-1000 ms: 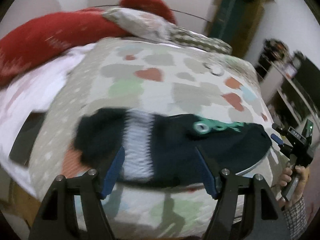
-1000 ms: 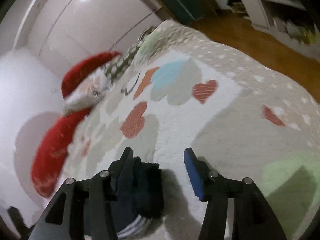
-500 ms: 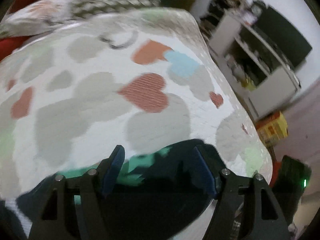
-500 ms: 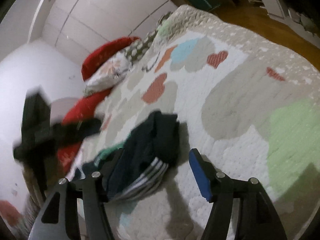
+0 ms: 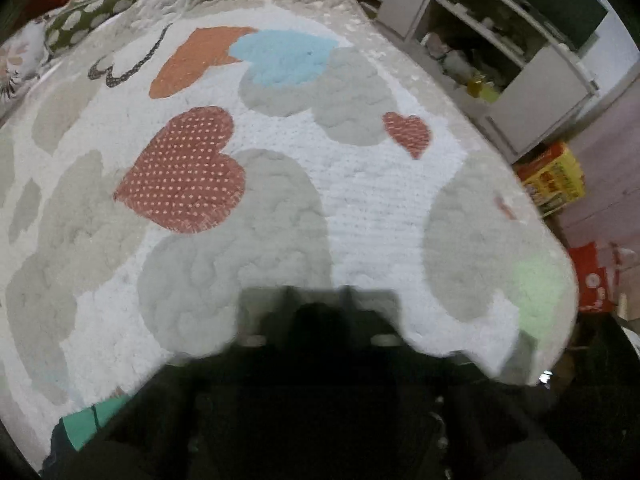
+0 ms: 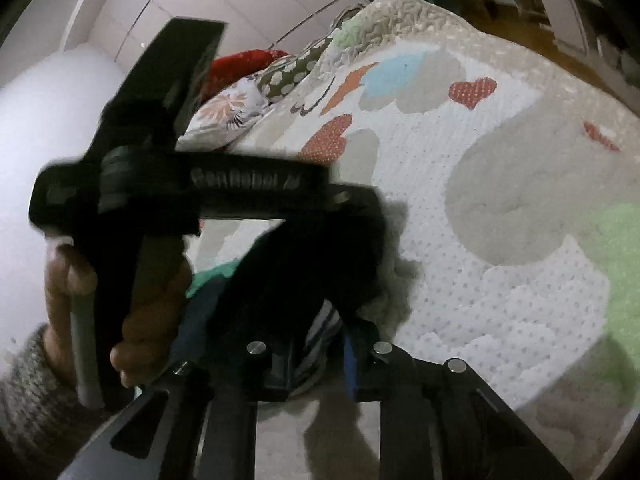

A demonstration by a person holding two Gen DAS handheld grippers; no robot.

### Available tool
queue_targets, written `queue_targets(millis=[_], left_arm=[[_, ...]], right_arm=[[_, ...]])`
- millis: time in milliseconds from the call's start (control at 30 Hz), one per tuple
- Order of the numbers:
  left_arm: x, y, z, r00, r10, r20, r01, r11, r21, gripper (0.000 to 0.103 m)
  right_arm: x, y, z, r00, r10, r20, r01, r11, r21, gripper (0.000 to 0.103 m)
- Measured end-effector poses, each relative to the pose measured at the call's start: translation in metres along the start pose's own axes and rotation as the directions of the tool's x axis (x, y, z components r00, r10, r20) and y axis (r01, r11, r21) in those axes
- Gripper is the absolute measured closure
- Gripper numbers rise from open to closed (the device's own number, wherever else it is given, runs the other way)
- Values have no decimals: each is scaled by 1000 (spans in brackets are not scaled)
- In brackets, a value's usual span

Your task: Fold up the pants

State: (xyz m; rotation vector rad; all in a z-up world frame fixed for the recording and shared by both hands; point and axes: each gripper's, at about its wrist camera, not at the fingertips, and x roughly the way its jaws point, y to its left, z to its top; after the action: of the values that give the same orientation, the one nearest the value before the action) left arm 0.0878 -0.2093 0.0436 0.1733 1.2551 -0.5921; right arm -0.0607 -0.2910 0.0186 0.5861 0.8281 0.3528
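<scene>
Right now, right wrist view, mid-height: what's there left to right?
sleeve → hand → pants → grey patch → green patch

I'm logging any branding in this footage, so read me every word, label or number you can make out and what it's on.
"GenRobot AI", as best the blur allows: raised lettering on the black bar of the left gripper.
Print on the yellow box by the shelf: too blurred to read.
White mark on the red pack on the floor: too small to read.
</scene>
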Motion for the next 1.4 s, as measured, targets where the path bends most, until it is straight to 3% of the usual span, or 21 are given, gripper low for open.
queue_targets(millis=[167,333,467,533,600,733,767,867,933,1000,1067,1133,1200,1400], left_arm=[[-42,20,-20,992,-33,118,40,998,-57,90],[-92,72,-65,967,-45,249,94,977,-192,90],[-125,122,-115,940,32,339,100,926,-363,87],[-142,147,-153,924,49,380,140,879,-455,70],[-159,163,-191,902,103,419,143,844,-516,63],[-188,176,-259,863,254,436,78,786,-613,55],[-193,178,-270,855,278,438,66,779,-624,54],[-206,181,-302,821,352,450,38,752,-658,44],[-210,184,-313,807,382,451,23,742,-670,43],[-211,187,-321,797,403,450,11,735,-678,43],[-207,194,-326,794,414,446,16,718,-696,43],[-201,204,-333,807,399,435,47,691,-721,43],[-197,212,-340,818,382,430,79,665,-742,43],[-200,236,-368,810,431,397,92,575,-813,43]], right_arm=[[-11,32,3,999,-13,29,15,995,-99,86],[-5,82,4,1000,-6,9,7,976,-218,86],[16,132,-6,999,-10,-42,-5,938,-348,83],[33,155,-16,997,-33,-66,3,912,-410,81],[61,175,-30,991,-52,-124,-11,889,-457,73],[100,199,-59,970,-69,-233,-60,863,-502,59],[105,207,-66,968,-82,-239,-57,850,-523,49],[94,222,-75,968,-74,-240,-78,819,-568,45],[78,223,-68,968,-33,-250,-114,828,-549,45],[55,223,-58,978,-28,-209,-93,831,-549,45],[45,226,-47,986,-65,-151,-30,831,-556,45],[43,225,-35,987,-125,-102,49,835,-549,48],[52,223,-27,981,-173,-90,100,843,-529,68],[121,209,-28,945,-273,-180,151,853,-499,72]])
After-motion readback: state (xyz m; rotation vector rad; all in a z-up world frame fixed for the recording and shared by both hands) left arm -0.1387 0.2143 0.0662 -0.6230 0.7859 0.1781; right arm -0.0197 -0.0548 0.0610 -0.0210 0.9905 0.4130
